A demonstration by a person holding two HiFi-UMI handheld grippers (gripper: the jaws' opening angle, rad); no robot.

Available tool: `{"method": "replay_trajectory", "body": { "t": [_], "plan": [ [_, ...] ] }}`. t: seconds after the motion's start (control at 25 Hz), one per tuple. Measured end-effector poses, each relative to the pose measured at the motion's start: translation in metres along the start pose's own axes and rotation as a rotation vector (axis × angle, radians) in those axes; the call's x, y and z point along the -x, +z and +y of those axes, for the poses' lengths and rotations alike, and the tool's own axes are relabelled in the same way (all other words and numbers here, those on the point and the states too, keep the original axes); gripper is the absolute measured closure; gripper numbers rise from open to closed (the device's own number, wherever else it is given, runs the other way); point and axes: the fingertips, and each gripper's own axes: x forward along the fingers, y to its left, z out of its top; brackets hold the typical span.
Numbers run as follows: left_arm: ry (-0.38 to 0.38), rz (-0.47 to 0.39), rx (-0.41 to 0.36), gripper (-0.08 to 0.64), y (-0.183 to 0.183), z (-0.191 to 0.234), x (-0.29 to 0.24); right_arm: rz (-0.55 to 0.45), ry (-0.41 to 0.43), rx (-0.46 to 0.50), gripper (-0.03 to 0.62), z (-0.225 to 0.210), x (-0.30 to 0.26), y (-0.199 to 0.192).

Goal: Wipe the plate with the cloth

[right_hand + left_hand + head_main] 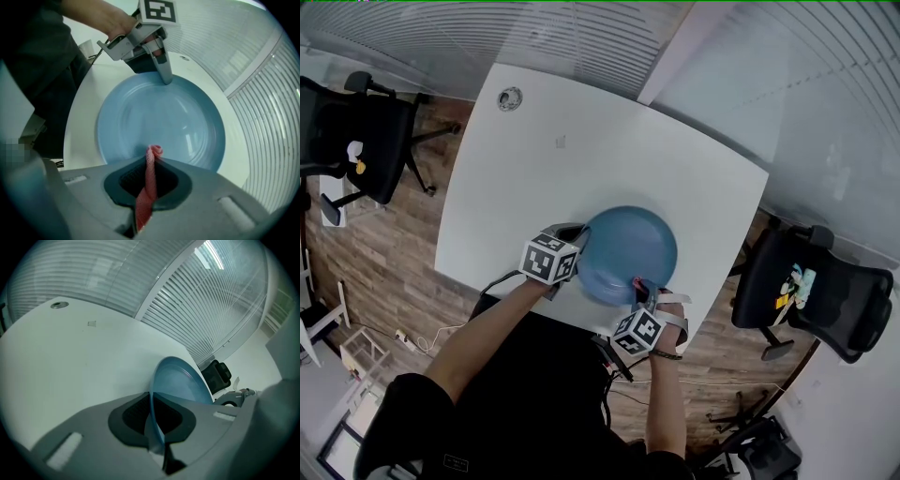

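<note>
Rim of plate (159, 117) is clamped in left gripper (157, 425), cloth (153, 151) in right gripper (148, 180); slip is risked under hard wiping.

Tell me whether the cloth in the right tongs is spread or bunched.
Bunched: the cloth is pinched into a narrow twisted strip between the right tongs, tip over the plate.

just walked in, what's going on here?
A person is working at a white table with a hand-held claw in each hand. The left claw is clamped on the rim of a blue plate, steadying it. The right claw is shut on a bunched pink cloth and sits over the plate's near edge, with the cloth's tip at the plate surface. It looks like wiping is under way.
</note>
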Motion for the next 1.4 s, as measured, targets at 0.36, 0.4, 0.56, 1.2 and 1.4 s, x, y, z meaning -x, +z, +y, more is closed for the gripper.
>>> {"method": "replay_trajectory", "body": {
  "t": [0.36, 0.4, 0.56, 1.2, 1.4],
  "plan": [
    [-0.003, -0.007, 0.011, 0.545, -0.001, 0.001, 0.001, -0.116, 0.21, 0.064, 0.578, 0.04, 0.0, 0.04],
    [-0.004, -0.007, 0.013, 0.545, -0.001, 0.0, 0.001, -0.13, 0.231, 0.073, 0.578, 0.043, 0.001, 0.045],
    [-0.006, -0.007, 0.019, 0.545, -0.001, 0.001, 0.001, -0.177, 0.251, 0.132, 0.578, 0.053, -0.001, 0.066],
    [-0.018, 0.002, 0.031, 0.543, -0.002, 0.001, 0.001, -0.347, 0.247, 0.237, 0.578, 0.037, -0.009, 0.137],
    [-0.019, -0.001, 0.04, 0.543, -0.002, 0.003, 0.001, -0.366, 0.191, 0.255, 0.578, 0.025, -0.014, 0.149]
  ]
}}
